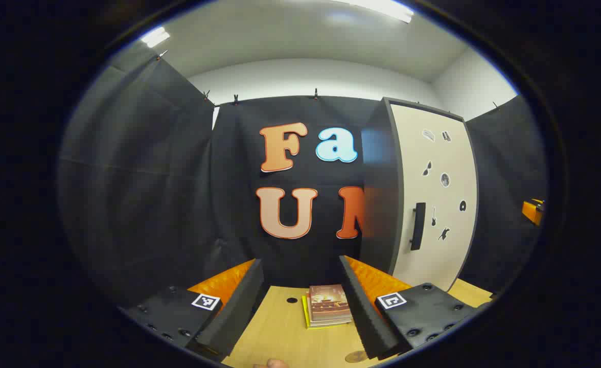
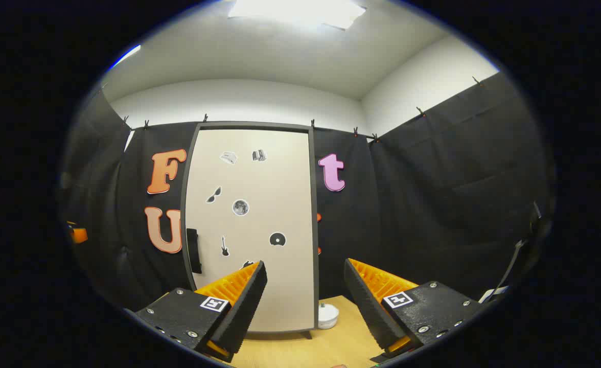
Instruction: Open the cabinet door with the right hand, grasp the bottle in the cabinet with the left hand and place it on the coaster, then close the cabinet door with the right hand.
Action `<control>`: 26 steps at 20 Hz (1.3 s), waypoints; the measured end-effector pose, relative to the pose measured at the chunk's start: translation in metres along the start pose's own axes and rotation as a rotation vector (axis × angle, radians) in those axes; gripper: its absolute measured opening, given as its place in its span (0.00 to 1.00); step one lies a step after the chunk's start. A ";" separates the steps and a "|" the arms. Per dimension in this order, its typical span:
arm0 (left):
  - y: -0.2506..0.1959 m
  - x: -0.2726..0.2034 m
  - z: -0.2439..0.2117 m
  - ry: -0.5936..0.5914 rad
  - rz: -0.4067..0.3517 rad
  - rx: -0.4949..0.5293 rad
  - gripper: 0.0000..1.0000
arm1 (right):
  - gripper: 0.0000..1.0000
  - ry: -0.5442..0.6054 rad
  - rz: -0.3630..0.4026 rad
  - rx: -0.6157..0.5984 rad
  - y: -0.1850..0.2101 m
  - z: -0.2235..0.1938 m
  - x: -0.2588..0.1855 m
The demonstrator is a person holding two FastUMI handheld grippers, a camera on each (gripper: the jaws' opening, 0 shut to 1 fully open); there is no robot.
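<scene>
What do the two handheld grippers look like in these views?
Both look alike. The left gripper and right gripper each have two wedge-shaped fingers with ribbed faces, mounted on dark, textured blocks with screws. Each block carries a small square black-and-white marker. No cables or sleeves can be made out.

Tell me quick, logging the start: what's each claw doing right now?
Left claw: open, holding nothing, over the table near the books.
Right claw: open, holding nothing, facing the closed cabinet door.
</scene>
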State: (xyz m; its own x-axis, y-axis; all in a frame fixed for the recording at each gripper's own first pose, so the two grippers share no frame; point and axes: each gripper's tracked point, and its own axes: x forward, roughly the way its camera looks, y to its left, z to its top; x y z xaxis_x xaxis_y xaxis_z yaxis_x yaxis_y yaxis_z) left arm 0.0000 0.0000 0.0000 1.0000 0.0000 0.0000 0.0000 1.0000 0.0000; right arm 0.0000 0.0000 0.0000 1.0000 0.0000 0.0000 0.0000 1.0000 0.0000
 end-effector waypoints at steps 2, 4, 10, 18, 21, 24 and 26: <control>0.017 -0.005 0.014 -0.018 0.015 0.018 0.96 | 0.94 0.015 0.035 -0.016 0.014 0.005 -0.007; 0.028 -0.010 0.025 -0.035 0.040 0.047 0.93 | 0.94 0.036 0.050 -0.028 0.013 0.008 -0.010; 0.016 -0.024 0.028 -0.028 0.075 0.027 0.96 | 0.94 0.102 0.066 0.012 -0.011 0.000 -0.001; -0.021 -0.040 0.029 -0.032 0.114 0.029 0.99 | 0.94 0.108 0.039 -0.013 -0.064 -0.005 0.016; -0.031 -0.047 0.032 -0.040 0.128 0.043 0.93 | 0.94 0.127 0.055 -0.004 -0.072 -0.011 0.021; -0.040 -0.050 0.032 -0.041 0.124 0.047 0.93 | 0.94 0.146 0.070 0.009 -0.069 -0.017 0.026; -0.044 -0.051 0.032 -0.038 0.114 0.043 0.94 | 0.94 0.148 0.103 0.015 -0.047 -0.016 0.028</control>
State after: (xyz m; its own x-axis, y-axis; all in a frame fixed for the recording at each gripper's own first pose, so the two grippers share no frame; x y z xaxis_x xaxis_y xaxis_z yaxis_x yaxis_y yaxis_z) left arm -0.0513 -0.0445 0.0318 0.9928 0.1127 0.0406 -0.1144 0.9926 0.0407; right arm 0.0276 -0.0475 -0.0160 0.9837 0.1040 -0.1467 -0.1018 0.9946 0.0222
